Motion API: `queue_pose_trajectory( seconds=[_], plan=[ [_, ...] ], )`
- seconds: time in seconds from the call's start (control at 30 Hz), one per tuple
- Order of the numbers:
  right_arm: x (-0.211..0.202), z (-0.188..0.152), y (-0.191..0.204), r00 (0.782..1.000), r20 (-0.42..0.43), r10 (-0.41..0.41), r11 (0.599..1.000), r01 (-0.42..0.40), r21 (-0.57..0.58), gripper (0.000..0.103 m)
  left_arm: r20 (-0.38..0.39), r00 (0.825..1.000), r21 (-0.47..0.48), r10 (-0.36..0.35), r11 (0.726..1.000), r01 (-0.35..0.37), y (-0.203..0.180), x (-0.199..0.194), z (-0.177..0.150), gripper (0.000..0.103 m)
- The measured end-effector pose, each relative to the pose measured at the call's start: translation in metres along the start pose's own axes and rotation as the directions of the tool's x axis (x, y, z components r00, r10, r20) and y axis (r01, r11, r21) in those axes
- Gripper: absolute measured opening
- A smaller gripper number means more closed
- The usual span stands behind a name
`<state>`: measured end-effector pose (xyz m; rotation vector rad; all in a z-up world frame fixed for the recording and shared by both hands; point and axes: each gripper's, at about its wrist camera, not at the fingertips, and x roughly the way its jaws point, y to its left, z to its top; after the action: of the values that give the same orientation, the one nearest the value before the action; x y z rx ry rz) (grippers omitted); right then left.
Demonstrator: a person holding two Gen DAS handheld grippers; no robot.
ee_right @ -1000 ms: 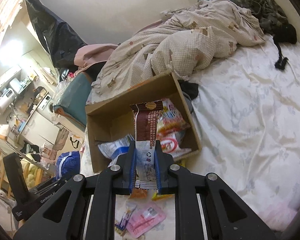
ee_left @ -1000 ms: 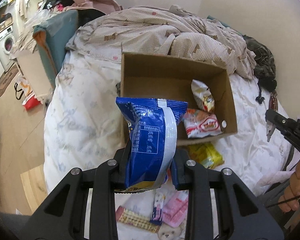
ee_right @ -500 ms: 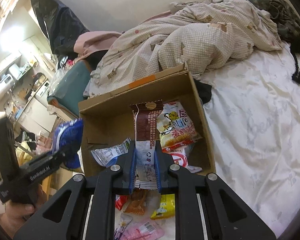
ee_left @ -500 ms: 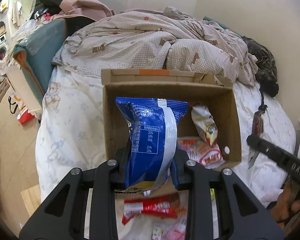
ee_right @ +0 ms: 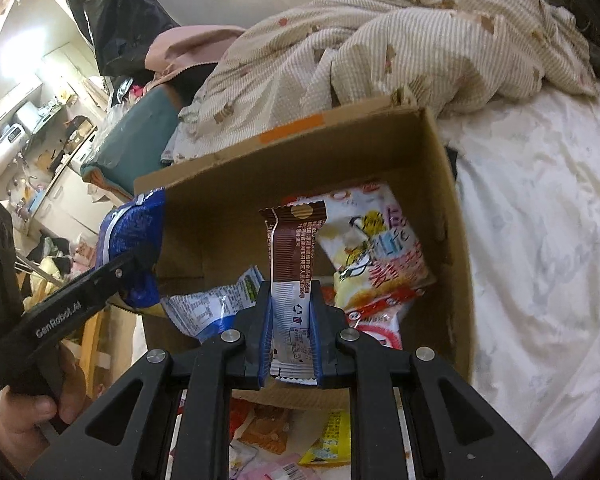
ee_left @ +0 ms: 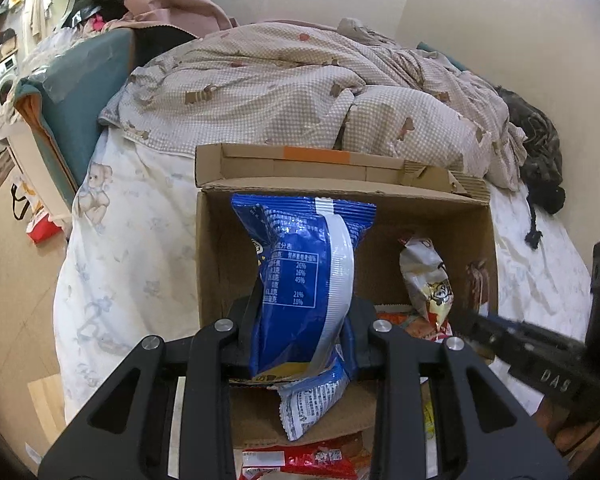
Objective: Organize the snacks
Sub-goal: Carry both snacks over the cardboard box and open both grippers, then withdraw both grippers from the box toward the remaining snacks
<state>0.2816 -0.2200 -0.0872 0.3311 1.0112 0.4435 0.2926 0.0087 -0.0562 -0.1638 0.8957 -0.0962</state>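
An open cardboard box sits on the bed with several snack packets inside. My left gripper is shut on an upright blue snack bag, held over the box's near left part; that bag also shows at the box's left wall in the right wrist view. My right gripper is shut on a slim brown and white packet, held upright over the box's near edge. Inside lie a white and yellow bag, a red and white packet and a blue and white packet.
A rumpled checked quilt lies behind the box. More snacks lie on the white sheet in front of it: a red packet, a yellow one and an orange one. A dark garment lies far right.
Both grippers have moved forward toward the box with their packets; the box now looms larger and the held packets hang over its opening. The grips have not changed.
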Motion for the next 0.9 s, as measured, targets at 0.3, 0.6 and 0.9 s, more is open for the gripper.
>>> queue_pose_trajectory(
  seconds=[0.3, 0.6, 0.9],
  plan=[
    [0.003, -0.003, -0.002, 1.0, -0.009, 0.012, 1.0, -0.012, 0.002, 0.017, 0.003, 1.0, 0.008, -0.008, 1.0, 0.008, -0.007, 0.0, -0.002, 0.027],
    [0.006, -0.005, 0.0, 1.0, -0.008, 0.021, 1.0, -0.02, 0.007, 0.021, 0.03, 0.998, 0.069, 0.053, 0.996, -0.055, -0.015, -0.006, -0.004, 0.069],
    [0.008, -0.004, -0.013, 1.0, -0.016, 0.001, 0.997, 0.0, 0.078, 0.041, 0.029, 0.997, 0.032, 0.065, 0.997, -0.066, -0.007, -0.009, -0.004, 0.087]
  ],
)
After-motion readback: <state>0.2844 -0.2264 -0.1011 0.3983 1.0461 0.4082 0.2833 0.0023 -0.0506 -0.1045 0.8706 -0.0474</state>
